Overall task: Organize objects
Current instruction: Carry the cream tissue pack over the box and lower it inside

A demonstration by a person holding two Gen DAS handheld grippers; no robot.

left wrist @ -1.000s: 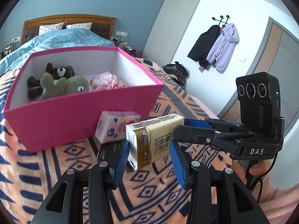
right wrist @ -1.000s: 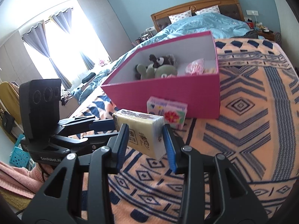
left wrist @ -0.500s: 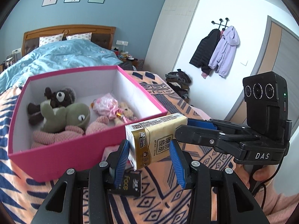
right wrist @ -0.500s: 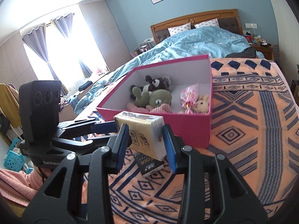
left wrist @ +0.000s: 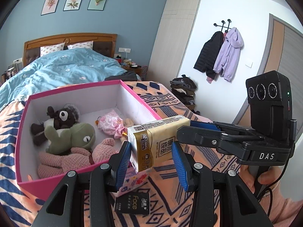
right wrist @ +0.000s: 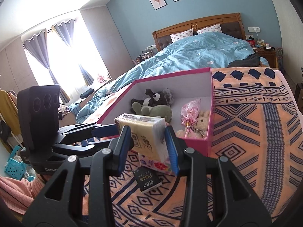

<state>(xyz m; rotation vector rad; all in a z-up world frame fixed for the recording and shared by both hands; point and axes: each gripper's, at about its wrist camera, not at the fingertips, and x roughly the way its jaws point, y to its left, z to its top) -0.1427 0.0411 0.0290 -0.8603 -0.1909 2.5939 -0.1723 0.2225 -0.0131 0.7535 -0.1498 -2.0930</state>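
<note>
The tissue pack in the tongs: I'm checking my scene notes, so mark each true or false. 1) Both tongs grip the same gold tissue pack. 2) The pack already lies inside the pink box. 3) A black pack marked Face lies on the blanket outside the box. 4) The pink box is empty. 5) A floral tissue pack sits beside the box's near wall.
1) True: the left tongs and right tongs both clamp the gold tissue pack.
2) False: it is held in the air, in front of the pink box.
3) True: the black pack lies on the patterned blanket.
4) False: it holds plush toys.
5) True: the floral tissue pack.
</note>
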